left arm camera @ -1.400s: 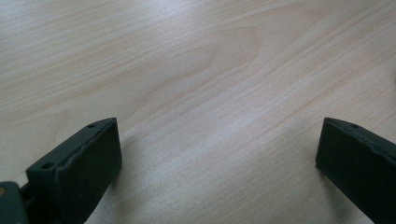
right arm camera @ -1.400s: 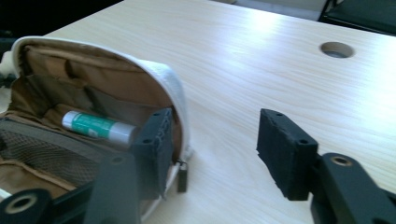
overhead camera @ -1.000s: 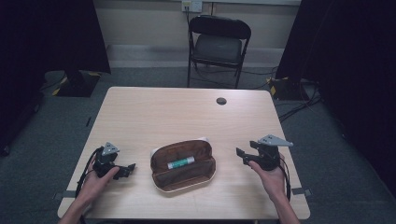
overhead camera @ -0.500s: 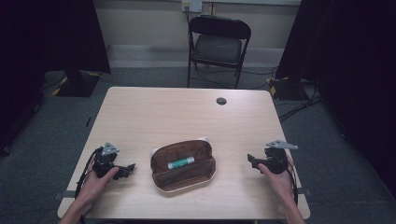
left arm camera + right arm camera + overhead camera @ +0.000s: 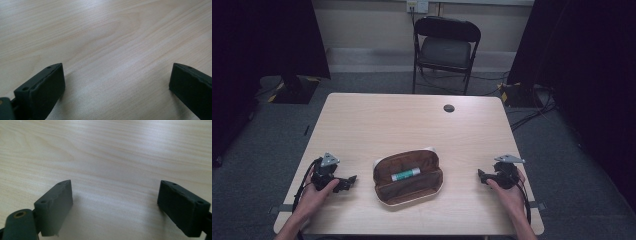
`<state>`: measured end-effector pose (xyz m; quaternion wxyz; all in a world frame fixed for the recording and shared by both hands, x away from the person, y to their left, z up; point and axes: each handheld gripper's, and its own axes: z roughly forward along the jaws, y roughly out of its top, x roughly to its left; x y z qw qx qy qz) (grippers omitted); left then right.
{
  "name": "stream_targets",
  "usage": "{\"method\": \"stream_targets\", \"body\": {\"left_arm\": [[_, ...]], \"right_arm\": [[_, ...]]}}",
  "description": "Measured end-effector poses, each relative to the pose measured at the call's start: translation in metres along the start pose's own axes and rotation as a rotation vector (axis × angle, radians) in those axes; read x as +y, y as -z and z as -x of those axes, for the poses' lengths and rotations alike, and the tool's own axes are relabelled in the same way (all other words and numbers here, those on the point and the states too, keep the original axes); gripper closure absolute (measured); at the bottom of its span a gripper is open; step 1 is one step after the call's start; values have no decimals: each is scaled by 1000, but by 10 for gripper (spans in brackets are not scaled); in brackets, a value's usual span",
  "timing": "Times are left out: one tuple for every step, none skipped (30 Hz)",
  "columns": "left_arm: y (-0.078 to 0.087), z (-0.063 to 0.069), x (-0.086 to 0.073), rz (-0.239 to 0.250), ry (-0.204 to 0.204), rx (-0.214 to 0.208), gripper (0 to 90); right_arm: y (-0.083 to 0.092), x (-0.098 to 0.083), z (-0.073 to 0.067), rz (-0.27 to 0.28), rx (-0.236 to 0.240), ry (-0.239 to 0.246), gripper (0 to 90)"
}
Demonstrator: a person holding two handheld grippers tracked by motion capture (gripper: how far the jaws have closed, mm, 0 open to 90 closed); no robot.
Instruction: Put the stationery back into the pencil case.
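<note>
Brown pouch [image 5: 408, 179] lies open at table [image 5: 402, 122] front centre, green-capped tube [image 5: 405, 174] inside. We judge pouch soft, light, floppy (rim folds under pinch); best hold: stiffer white-edged rim. Tube small, smooth, may roll. Left gripper [image 5: 348, 181] rests beside pouch, jaws spread, nothing between. Right gripper [image 5: 482, 176] opposite side, jaws just opening wide, nothing between.

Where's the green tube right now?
In the high view, the green tube lies inside the open brown pouch, near the table's front edge, between the two tongs.
</note>
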<state>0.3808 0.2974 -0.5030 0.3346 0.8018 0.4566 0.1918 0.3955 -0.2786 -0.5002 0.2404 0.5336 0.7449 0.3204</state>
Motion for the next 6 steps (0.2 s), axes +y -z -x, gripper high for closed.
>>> {"method": "stream_targets", "body": {"left_arm": [[0,0,0,0,0,0,0],[0,0,0,0,0,0,0],[0,0,0,0,-1,0,0],[0,0,0,0,0,0,0],[0,0,0,1,1,0,0],[0,0,0,0,0,0,0]], "right_arm": [[0,0,0,0,0,-1,118],[0,0,0,0,-1,0,118],[0,0,0,-2,-2,-2,118],[0,0,0,-1,-2,-1,118],[0,0,0,-1,-2,-1,118],[0,0,0,-1,-3,-2,118]]}}
